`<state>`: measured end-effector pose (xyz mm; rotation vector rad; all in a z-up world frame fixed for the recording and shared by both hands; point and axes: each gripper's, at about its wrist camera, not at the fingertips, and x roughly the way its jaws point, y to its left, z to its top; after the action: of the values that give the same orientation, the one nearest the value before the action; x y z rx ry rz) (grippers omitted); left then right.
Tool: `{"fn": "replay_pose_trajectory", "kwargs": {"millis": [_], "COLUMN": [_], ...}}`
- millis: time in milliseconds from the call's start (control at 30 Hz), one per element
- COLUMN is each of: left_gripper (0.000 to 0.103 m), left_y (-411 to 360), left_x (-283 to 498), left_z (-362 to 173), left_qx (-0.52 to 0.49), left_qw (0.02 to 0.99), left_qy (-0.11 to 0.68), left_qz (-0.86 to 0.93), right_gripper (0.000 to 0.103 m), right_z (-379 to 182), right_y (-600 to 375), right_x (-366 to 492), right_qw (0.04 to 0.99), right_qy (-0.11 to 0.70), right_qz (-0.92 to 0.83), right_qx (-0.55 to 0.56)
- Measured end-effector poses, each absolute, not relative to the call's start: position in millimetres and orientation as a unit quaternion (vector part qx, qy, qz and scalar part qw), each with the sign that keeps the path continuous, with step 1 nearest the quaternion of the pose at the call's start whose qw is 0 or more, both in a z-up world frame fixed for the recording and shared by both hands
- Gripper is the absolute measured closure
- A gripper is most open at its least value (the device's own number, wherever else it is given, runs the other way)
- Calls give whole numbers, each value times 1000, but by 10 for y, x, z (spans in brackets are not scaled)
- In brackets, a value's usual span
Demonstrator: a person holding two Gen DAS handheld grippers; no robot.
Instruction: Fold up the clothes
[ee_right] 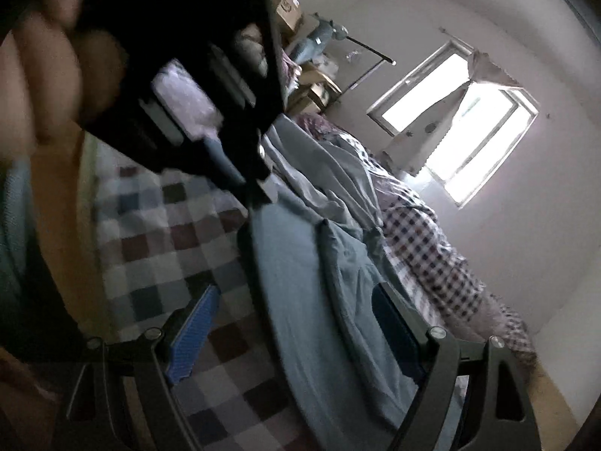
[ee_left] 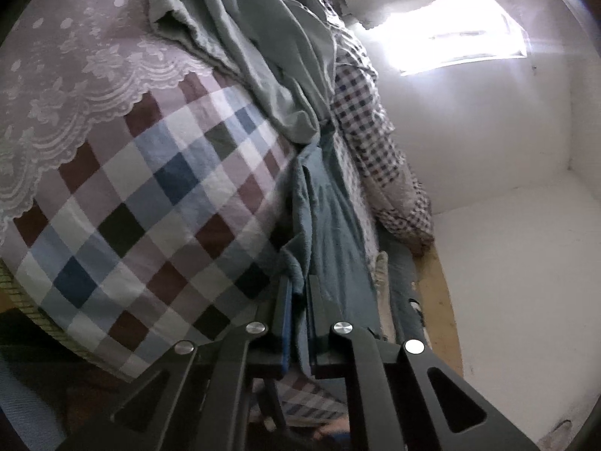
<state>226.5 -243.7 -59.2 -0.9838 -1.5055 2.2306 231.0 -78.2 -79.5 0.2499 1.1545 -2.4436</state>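
Observation:
A blue-grey garment lies stretched along a bed with a checked sheet. My left gripper is shut on an edge of this garment, with cloth pinched between its blue pads. In the right wrist view the same garment runs between the fingers of my right gripper, which is open and empty. The left gripper shows there too, blurred, held by a hand, at the garment's far end. A lighter grey-green garment lies crumpled beyond.
A small-checked quilt is bunched along the wall side of the bed. A lace-edged cover lies on the bed's left. A bright window is in the wall. Boxes are stacked at the far end.

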Motion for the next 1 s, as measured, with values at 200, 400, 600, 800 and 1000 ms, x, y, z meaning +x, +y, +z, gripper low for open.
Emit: {"fn": "replay_pose_trajectory", "kwargs": {"millis": [200,400,600,800,1000], "left_gripper": [98,98,98,98,98], "left_y": [-2474,-2471,-2512,-2529,-2541], "left_x": [2269,2186,2184,2204,2199], "left_z": [-530,-533,-557,-567,-570], "left_qx": [-325,-326,-322,-319,-317], "left_qw": [161,165,162,163,163], "left_qy": [-532,-537,-545,-548,-549], "left_qz": [766,761,757,756,756], "right_gripper": [16,16,20,50,55], "right_z": [-840,-854,-851,-871,-891], "right_y": [-945,-1040,-1186,-1290,-1220], "right_x": [1896,1543,1472,1340,1176], "right_qw": [144,99,110,120,110], "right_qy": [413,413,423,417,405], "right_qz": [-892,-893,-888,-886,-888], "right_qx": [117,147,140,161,186]}}
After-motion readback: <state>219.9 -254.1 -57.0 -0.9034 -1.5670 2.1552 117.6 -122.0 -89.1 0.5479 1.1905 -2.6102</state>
